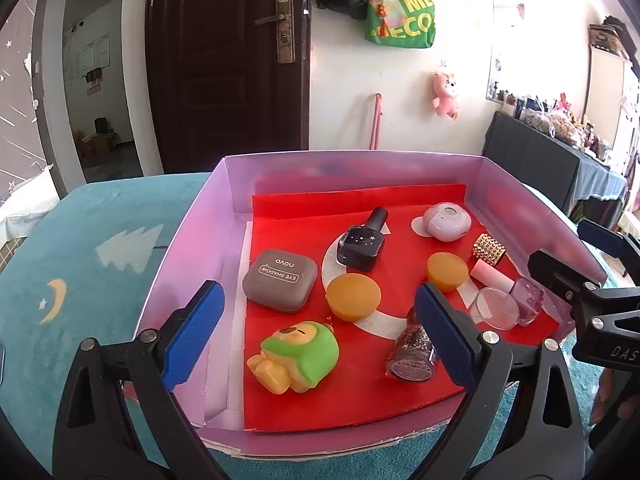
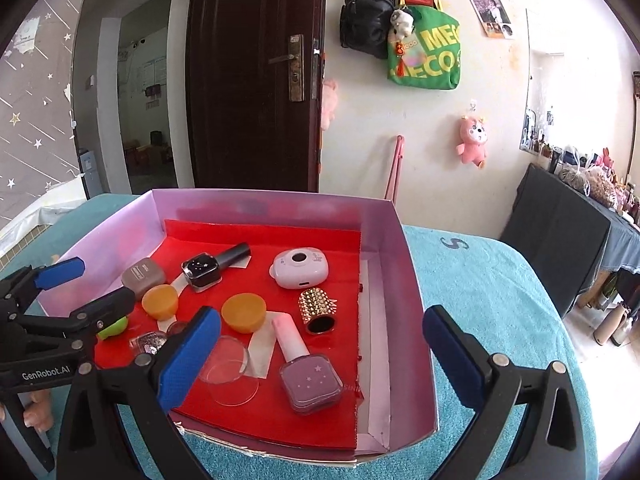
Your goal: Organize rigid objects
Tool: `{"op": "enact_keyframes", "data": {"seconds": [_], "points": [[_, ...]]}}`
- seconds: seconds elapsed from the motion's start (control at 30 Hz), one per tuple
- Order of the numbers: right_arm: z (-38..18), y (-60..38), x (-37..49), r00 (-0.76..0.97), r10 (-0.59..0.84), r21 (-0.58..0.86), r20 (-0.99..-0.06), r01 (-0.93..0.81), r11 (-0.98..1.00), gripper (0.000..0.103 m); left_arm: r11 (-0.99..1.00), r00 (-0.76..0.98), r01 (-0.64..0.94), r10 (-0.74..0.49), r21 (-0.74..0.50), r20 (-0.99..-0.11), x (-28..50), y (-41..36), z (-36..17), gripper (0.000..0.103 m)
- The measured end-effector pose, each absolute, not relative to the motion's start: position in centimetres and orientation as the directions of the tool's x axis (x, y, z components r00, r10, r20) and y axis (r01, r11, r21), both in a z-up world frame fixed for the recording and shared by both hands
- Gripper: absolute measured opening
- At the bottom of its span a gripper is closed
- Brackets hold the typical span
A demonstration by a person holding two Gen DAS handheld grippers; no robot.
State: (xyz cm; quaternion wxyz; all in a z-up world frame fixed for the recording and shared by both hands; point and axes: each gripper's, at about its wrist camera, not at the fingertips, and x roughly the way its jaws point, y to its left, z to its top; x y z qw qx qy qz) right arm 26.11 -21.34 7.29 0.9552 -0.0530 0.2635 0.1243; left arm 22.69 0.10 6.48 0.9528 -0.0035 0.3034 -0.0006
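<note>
A pink box (image 1: 188, 240) with a red liner holds small items: a grey eye-shadow case (image 1: 280, 280), a green and yellow toy (image 1: 298, 356), two orange discs (image 1: 354, 296), a black polish bottle (image 1: 362, 246), a glitter jar (image 1: 410, 354), a white round device (image 1: 447, 222), a gold studded cap (image 1: 489, 250) and a pink polish bottle (image 2: 310, 380). My left gripper (image 1: 320, 332) is open and empty over the box's near left part, above the toy. My right gripper (image 2: 320, 356) is open and empty over the near right part, above the pink bottle.
The box (image 2: 404, 248) sits on a teal cloth-covered table (image 2: 500, 300). A clear round lid (image 2: 224, 364) lies in the box. A dark door (image 1: 224, 60), hanging bags (image 1: 400, 8) and a cluttered side table (image 1: 560, 152) stand beyond.
</note>
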Motion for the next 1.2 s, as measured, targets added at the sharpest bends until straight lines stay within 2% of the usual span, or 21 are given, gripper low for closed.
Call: {"op": "enact_keyframes", "data": {"seconds": [1.2], "points": [[7.16, -21.55, 26.08, 0.840, 0.190, -0.040, -0.508, -0.244, 0.969, 0.103, 1.000, 0.847, -0.008, 0.011, 0.009, -0.532, 22.34, 0.07, 6.92, 0.097]]}}
